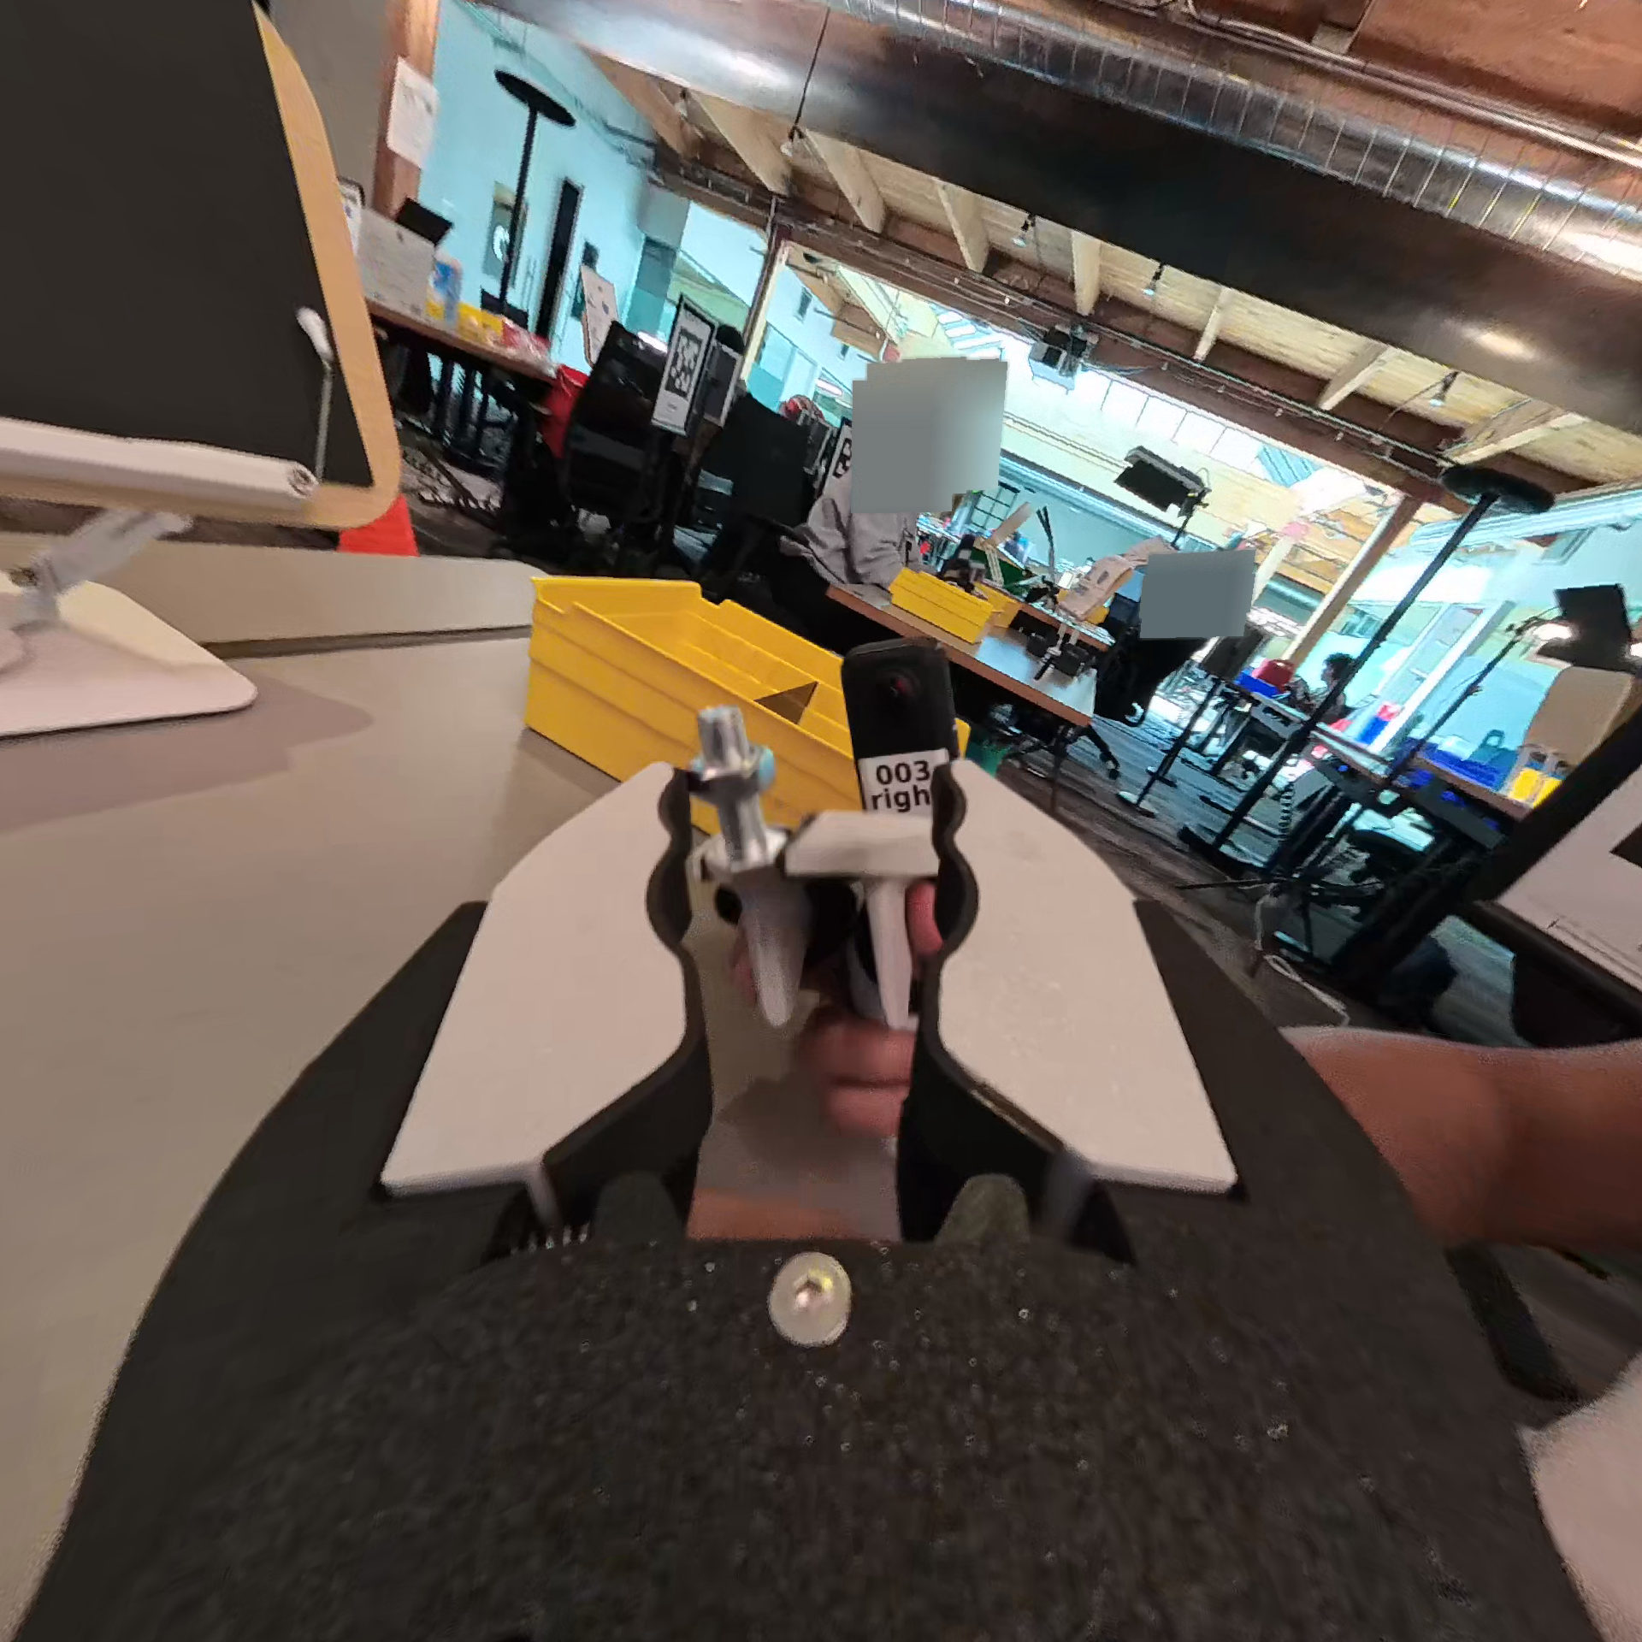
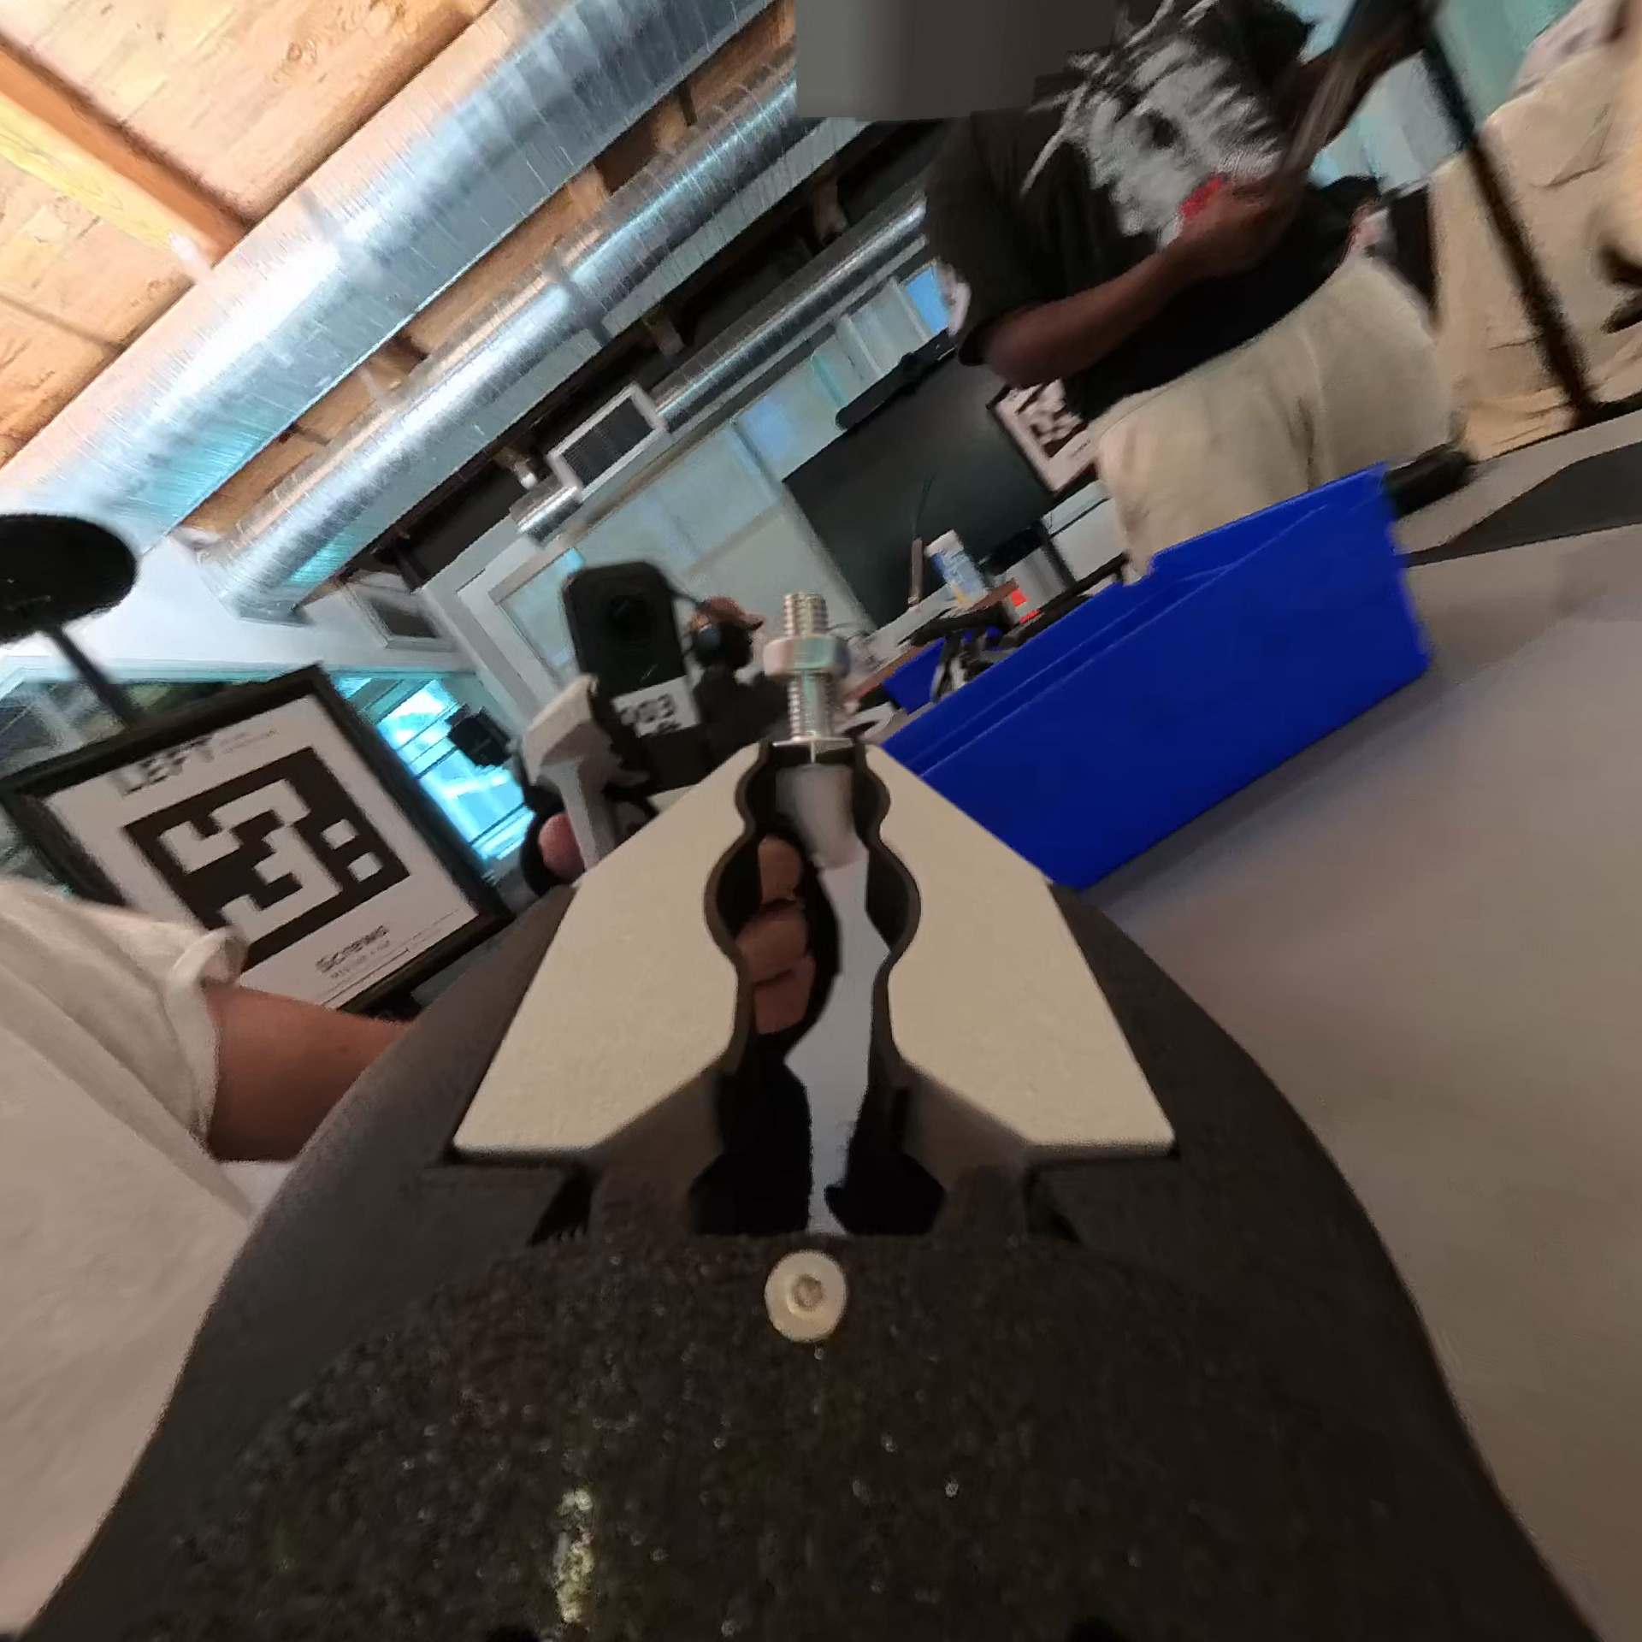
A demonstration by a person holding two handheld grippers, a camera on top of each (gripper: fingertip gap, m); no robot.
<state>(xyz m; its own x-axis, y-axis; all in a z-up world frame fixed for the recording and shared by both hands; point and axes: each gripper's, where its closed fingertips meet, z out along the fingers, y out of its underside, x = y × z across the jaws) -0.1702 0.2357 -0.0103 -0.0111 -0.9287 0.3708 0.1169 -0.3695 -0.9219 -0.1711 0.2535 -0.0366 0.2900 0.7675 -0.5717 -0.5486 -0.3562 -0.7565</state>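
Observation:
My right gripper (image 2: 813, 755) is shut on the head end of a silver threaded bolt (image 2: 804, 702). The bolt stands upright out of the fingertips with a nut (image 2: 807, 657) threaded partway down it. My left gripper (image 1: 804, 782) is open and holds nothing. It points at the right gripper (image 1: 826, 888), which faces it close in front. The bolt (image 1: 733, 782) shows tilted just inside my left fingertip (image 1: 622, 826), apart from it. The left gripper also shows in the right wrist view (image 2: 573, 773), up left of the bolt. Both are held above a grey table (image 1: 178, 888).
A yellow bin (image 1: 640, 675) stands on the table behind the grippers. A blue bin (image 2: 1199, 711) stands on the table to the right. A dark panel on a white stand (image 1: 89, 657) is at the left. A framed marker board (image 2: 249, 835) and a standing person (image 2: 1244, 400) are beyond. Both grippers' tips are close together, under 4 cm apart.

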